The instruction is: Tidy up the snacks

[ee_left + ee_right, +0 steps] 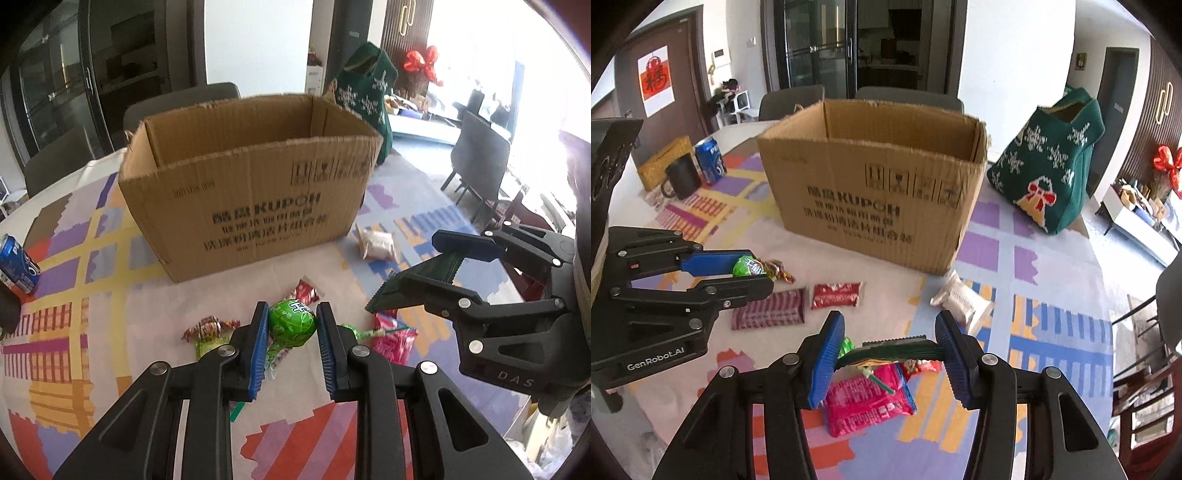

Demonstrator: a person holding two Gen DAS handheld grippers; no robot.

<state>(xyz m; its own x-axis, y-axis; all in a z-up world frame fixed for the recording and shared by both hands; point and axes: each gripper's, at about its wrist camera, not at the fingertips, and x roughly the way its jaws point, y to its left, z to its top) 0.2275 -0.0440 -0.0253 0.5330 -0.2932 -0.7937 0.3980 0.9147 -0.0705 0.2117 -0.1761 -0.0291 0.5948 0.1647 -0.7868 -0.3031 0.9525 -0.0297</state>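
Note:
My left gripper (292,314) is shut on a round green wrapped candy (292,323), held just above the table; the right wrist view shows that gripper (757,271) and candy (748,266) at the left. My right gripper (889,328) is shut on a flat dark green packet (897,349) that spans its blue pads edge to edge. The left wrist view has this gripper (413,273) and packet (424,280) at the right. An open cardboard box (251,206) (871,206) stands upright just beyond both grippers. Loose snacks lie below: a pink packet (864,402), a red packet (836,295), a maroon packet (768,314).
A white packet (964,299) lies by the box's near right corner. A blue can (710,159), a black mug (681,181) and a yellow box (661,162) stand at the far left. A green knitted bag (1049,170) sits right of the box. Chairs ring the round table.

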